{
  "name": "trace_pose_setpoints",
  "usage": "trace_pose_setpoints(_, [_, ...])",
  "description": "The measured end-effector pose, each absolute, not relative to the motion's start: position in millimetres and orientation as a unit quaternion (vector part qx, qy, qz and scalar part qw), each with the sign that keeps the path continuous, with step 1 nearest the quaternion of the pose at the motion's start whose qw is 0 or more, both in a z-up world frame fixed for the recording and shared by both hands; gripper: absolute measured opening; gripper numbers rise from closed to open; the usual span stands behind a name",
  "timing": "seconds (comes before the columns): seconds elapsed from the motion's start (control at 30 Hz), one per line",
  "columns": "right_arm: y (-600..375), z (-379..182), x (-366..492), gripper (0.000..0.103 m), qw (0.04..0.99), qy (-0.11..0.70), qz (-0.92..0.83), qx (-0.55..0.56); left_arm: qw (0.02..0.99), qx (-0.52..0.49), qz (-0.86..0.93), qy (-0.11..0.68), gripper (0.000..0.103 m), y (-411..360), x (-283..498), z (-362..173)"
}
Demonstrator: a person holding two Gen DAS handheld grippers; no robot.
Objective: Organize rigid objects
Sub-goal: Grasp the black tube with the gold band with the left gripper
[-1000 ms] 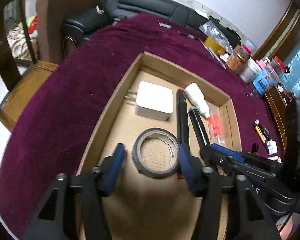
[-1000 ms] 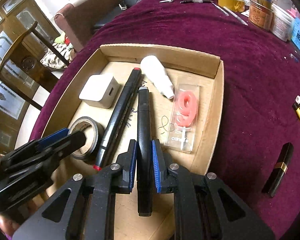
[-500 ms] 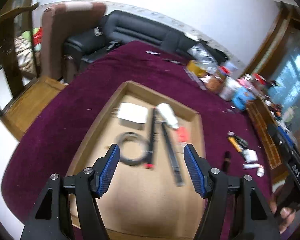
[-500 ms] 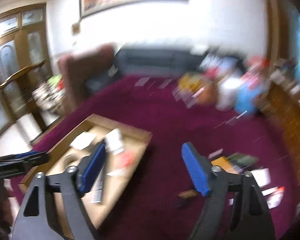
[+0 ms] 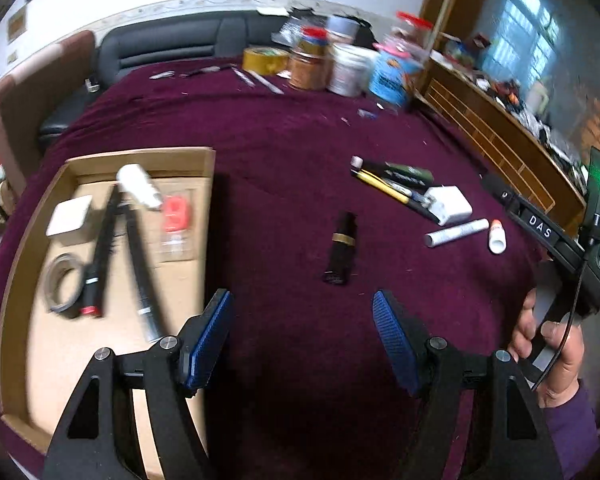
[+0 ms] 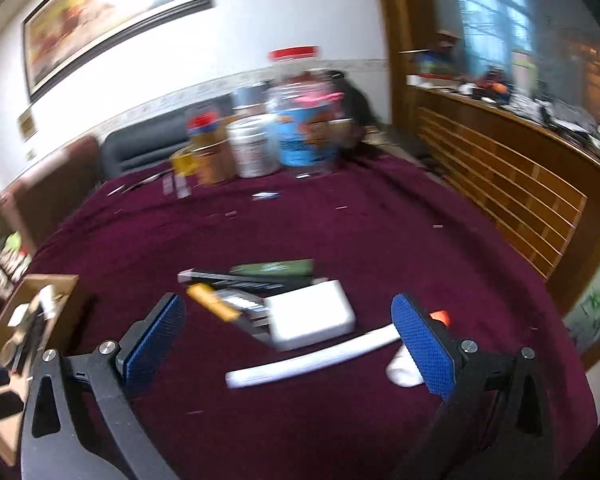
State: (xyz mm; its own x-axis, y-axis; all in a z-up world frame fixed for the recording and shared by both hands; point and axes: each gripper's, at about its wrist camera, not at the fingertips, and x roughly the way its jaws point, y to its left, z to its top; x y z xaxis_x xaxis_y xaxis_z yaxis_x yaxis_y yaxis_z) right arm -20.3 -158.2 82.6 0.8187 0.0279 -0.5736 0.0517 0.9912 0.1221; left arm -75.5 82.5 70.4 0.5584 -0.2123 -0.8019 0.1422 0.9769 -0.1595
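Note:
A cardboard tray (image 5: 20, 224) lies at the left and holds a white charger (image 5: 69, 220), a tape roll (image 5: 62, 282), two black markers (image 5: 138, 252), a white bottle (image 5: 138, 184) and a red candle pack (image 5: 175, 220). My left gripper (image 5: 302, 338) is open and empty, above the cloth, short of a black lipstick (image 5: 342, 246). My right gripper (image 6: 288, 344) is open and empty, over a white box (image 6: 310, 318), a white tube (image 6: 308, 360), a small white bottle with orange cap (image 6: 404, 368) and pens (image 6: 236, 296). The same pile shows in the left wrist view (image 5: 446, 204).
The table has a maroon cloth (image 5: 292, 136). Jars, tins and a yellow tape roll (image 5: 332, 64) stand at the far edge. A wooden cabinet (image 6: 512, 196) runs along the right. A sofa (image 5: 172, 48) and a chair (image 5: 16, 92) stand behind the table.
My right gripper let go of the black marker in the tray, opened, and swung right over the loose pile. My left gripper rose from the tape roll and turned right toward the lipstick.

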Motion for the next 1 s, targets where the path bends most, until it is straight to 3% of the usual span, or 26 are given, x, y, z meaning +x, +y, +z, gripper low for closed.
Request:
trace_pose_setpoints(0.37, [-208,60,-7,0.102,0.941,0.313,-0.037,0.123,0.866,0.025,-0.061,0.496,0.066,32,-3,17])
trace_pose_setpoints(0.57, [-218,57,-10,0.102,0.935,0.319,-0.042,0.148,0.875,0.060,-0.062,0.476,0.065,16,9,7])
trace_pose_setpoints(0.6, [-220,56,-10,0.102,0.934,0.319,-0.046,0.151,0.878,0.068,-0.068,0.469,0.052,13,6,8])
trace_pose_setpoints(0.63, [-222,56,-9,0.102,0.934,0.319,-0.048,0.154,0.878,0.064,-0.083,0.468,0.023,12,3,9])
trace_pose_setpoints(0.67, [-224,56,-9,0.102,0.934,0.318,-0.049,0.157,0.877,0.063,-0.089,0.469,0.015,12,0,11])
trace_pose_setpoints(1.0, [-243,52,-12,0.102,0.927,0.313,-0.040,0.204,0.888,-0.017,-0.126,0.441,0.014,43,-53,49])
